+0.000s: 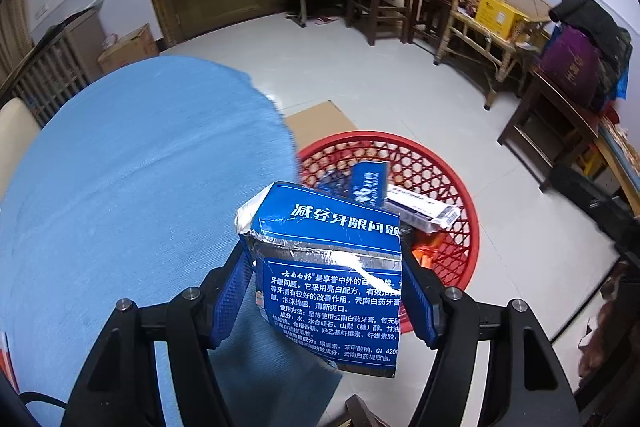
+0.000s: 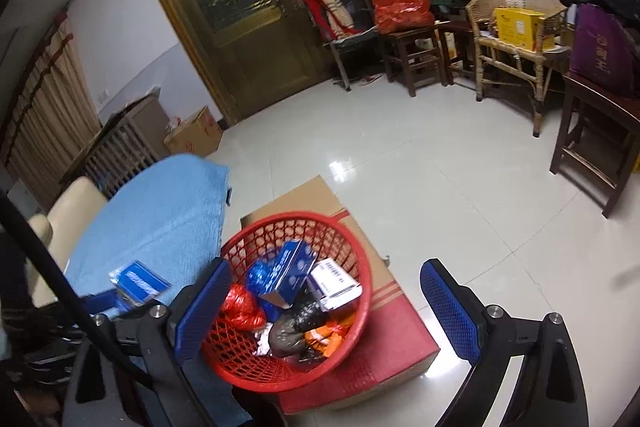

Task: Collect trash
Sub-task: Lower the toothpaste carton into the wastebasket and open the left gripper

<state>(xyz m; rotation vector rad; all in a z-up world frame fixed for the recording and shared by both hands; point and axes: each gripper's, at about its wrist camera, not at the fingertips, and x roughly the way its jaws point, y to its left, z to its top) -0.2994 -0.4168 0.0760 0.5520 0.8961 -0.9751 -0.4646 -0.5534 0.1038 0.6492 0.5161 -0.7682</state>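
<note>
My left gripper (image 1: 326,267) is shut on a crumpled blue toothpaste box (image 1: 332,299) with white print and a foil edge, held over the edge of the blue-clothed table (image 1: 120,187). Just beyond it lies the red mesh basket (image 1: 460,187). In the right wrist view that same box (image 2: 138,281) shows at the left, beside the basket (image 2: 352,239). The basket holds a blue box (image 2: 290,273), a white box (image 2: 334,283), red and orange wrappers and a dark bag. My right gripper (image 2: 327,263) hangs open above the basket with nothing between its fingers.
The basket stands on a flat cardboard box (image 2: 384,307) on the tiled floor. A cream chair (image 2: 68,211) sits left of the table. Wooden chairs, a wicker chair (image 2: 516,39) with a yellow box, and a dark side table (image 2: 600,131) line the far wall.
</note>
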